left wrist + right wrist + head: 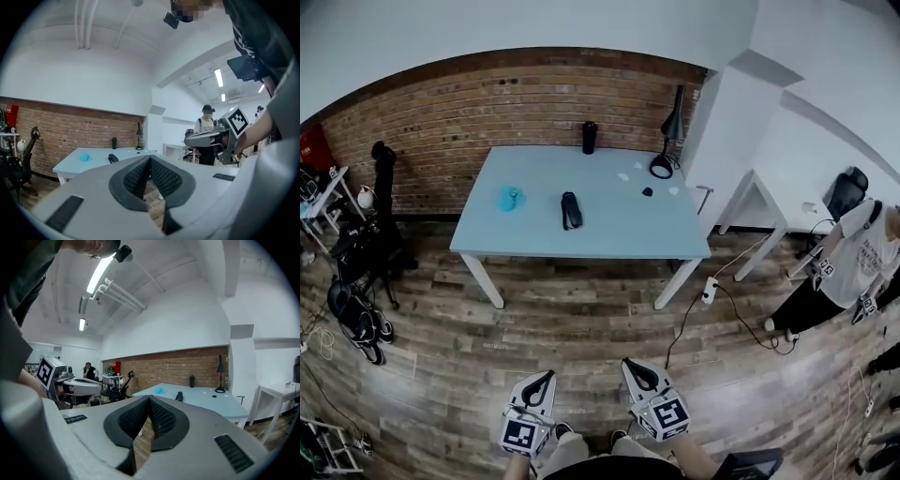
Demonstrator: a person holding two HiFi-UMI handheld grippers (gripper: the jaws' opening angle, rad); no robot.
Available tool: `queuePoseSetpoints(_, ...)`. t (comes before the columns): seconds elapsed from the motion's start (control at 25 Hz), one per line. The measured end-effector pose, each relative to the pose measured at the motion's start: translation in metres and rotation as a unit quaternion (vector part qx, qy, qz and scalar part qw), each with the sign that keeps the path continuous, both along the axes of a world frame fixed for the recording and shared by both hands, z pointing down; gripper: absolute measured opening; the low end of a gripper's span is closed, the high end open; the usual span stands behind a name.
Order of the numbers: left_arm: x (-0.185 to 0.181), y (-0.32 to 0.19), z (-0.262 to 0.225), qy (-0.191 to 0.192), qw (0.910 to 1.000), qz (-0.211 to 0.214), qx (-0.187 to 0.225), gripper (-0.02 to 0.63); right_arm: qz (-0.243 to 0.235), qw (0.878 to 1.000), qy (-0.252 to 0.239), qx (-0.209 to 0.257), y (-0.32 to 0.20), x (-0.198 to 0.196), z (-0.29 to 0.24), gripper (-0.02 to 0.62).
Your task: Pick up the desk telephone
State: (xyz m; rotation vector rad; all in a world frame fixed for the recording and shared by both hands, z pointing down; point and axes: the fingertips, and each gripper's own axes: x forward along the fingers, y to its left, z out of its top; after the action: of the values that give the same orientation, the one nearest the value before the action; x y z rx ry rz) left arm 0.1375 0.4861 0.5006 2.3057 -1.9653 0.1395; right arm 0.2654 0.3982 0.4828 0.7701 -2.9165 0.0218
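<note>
The desk telephone is lying near the middle of the pale blue surface, a dark, narrow unit with nothing touching it. A small blue object is sitting just to its left. A dark bottle is standing at the far edge, and a black desk lamp is leaning over the far right corner. Behind the surface a brick wall is running across the room, and a person is standing off to the right. We are standing well back on the plank floor, with a wide stretch of boards lying between us and the surface. We are holding the left tool and the right tool low in front of us, side by side and aiming toward the telephone. In each gripper view the ribbed pads are meeting at their tips, so both tools are closed and carrying nothing. We are judging the task as barely begun. The walk up to the surface, the opening of a tool, the grasp and the lift are all left to do.
</note>
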Motion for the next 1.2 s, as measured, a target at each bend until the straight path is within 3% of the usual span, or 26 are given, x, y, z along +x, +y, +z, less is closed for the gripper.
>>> queuePoseSetpoints(0.24, -0.044, 0.0, 0.004, 0.012, 0.9998, 0.011, 0.014, 0.014, 0.002, 1.0, 0.023, 0.006, 0.01, -0.04, 0.003, 0.021)
queuePoseSetpoints(0.4, -0.055, -0.015, 0.006, 0.024, 0.9997, 0.007, -0.002, 0.014, -0.002, 0.999, 0.041, 0.005, -0.001, -0.051, 0.008, 0.021)
queuePoseSetpoints(0.76, -0.069, -0.085, 0.015, 0.007, 0.9995, -0.009, -0.029, 0.014, -0.039, 0.999, 0.031, 0.014, -0.076, -0.083, 0.013, 0.021)
queuePoseSetpoints(0.96, -0.067, -0.136, 0.012, -0.013, 0.9975, -0.02, -0.066, 0.014, -0.039, 0.999, 0.016, -0.008, -0.128, -0.082, 0.016, 0.021)
queuePoseSetpoints(1.2, -0.068, -0.173, 0.012, -0.018, 0.9965, -0.039, -0.071, 0.014, -0.055, 0.998, 0.005, -0.026, -0.165, -0.092, 0.028, 0.022)
